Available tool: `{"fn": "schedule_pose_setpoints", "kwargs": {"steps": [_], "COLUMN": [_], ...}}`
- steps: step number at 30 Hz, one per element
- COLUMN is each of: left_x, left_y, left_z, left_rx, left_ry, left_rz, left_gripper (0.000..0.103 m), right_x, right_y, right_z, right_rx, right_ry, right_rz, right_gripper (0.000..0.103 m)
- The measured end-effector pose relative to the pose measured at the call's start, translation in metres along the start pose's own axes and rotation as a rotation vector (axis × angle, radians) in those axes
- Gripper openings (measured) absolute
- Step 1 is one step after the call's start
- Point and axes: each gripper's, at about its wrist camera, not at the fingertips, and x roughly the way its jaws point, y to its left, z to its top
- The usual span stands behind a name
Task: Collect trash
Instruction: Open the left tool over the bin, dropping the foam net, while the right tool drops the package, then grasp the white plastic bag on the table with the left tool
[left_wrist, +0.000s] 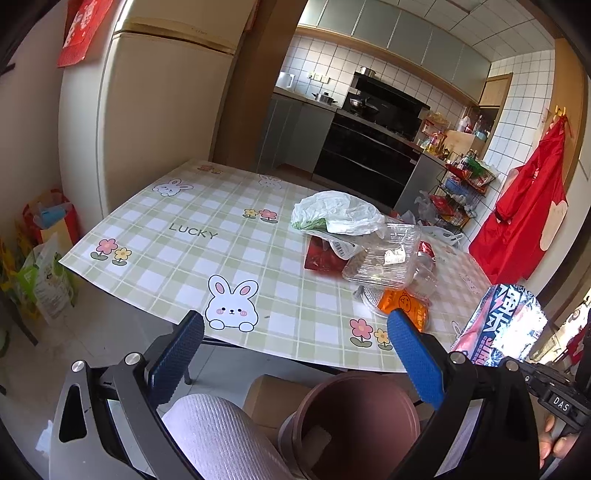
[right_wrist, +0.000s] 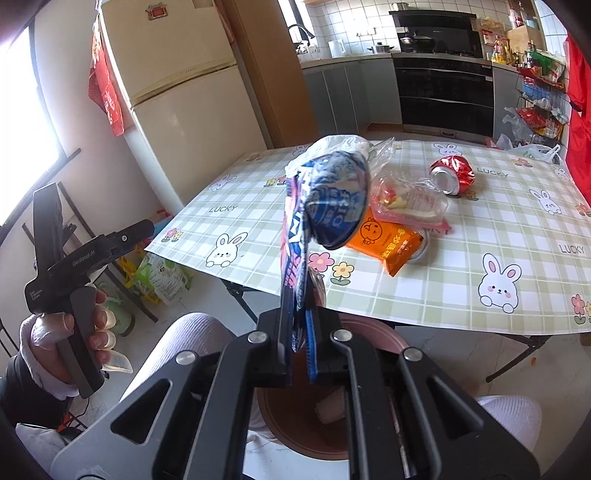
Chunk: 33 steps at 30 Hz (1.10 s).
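Your right gripper (right_wrist: 300, 328), angled down over the brown bin (right_wrist: 369, 332), clenches a snack wrapper (right_wrist: 328, 199); left gripper (left_wrist: 295, 354) above bin too, jaws wide, empty.

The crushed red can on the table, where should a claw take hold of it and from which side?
Grip the can across its dented middle, coming down from above. It lies on its side, open end toward the table's near edge, clear of the plastic tray, so its flattened flanks suit the pads.

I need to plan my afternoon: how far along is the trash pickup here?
Early on. The brown bin holds one white scrap. The right claw grips a blue wrapper above it; the left claw is open and empty. The orange packet, crushed can and clear tray remain on the table.
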Motion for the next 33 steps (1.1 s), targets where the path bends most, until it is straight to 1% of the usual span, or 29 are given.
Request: {"fn": "schedule_pose_setpoints", "kwargs": {"steps": [2, 5, 7, 10, 12, 13, 15, 16, 18, 20, 23, 27, 33], "left_x": [0.000, 0.001, 0.002, 0.003, 0.003, 0.003, 0.004, 0.004, 0.004, 0.003, 0.004, 0.008, 0.019], "left_y": [0.000, -0.003, -0.005, -0.008, -0.009, -0.009, -0.009, -0.009, -0.010, -0.011, -0.013, -0.015, -0.021], "left_z": [0.000, -0.001, -0.002, -0.004, -0.004, -0.004, -0.004, -0.004, -0.005, -0.006, -0.008, -0.010, -0.010], "left_rx": [0.000, 0.010, 0.016, 0.020, 0.021, 0.023, 0.026, 0.028, 0.033, 0.038, 0.049, 0.059, 0.093], "left_ry": [0.000, 0.003, 0.007, 0.012, 0.016, 0.016, 0.017, 0.018, 0.018, 0.019, 0.023, 0.032, 0.052], "left_rz": [-0.001, -0.005, -0.005, -0.008, -0.009, -0.008, -0.009, -0.009, -0.009, -0.010, -0.009, -0.009, -0.016], "left_gripper": [0.097, 0.097, 0.097, 0.097, 0.097, 0.097, 0.097, 0.097, 0.097, 0.097, 0.097, 0.097, 0.097], "right_x": [0.000, -0.002, -0.002, -0.004, -0.006, -0.006, -0.008, -0.008, -0.010, -0.011, -0.012, -0.014, -0.017], "right_y": [0.000, 0.001, -0.001, -0.004, -0.007, -0.008, -0.011, -0.012, -0.015, -0.019, -0.025, -0.035, -0.062], "right_z": [0.000, 0.000, 0.001, 0.002, 0.003, 0.003, 0.004, 0.005, 0.005, 0.006, 0.006, 0.007, 0.011], "right_rx": [-0.001, -0.007, 0.001, 0.015, 0.026, 0.031, 0.044, 0.051, 0.067, 0.083, 0.102, 0.110, 0.142], "right_ry": [-0.007, -0.015, -0.021, -0.033, -0.043, -0.047, -0.058, -0.061, -0.074, -0.084, -0.088, -0.099, -0.114], "right_rz": [0.008, -0.003, -0.009, -0.026, -0.040, -0.046, -0.062, -0.069, -0.086, -0.100, -0.117, -0.158, -0.233], "right_gripper": [0.027, 0.028, 0.032, 0.042, 0.055, 0.059, 0.071, 0.074, 0.088, 0.094, 0.097, 0.097, 0.097]}}
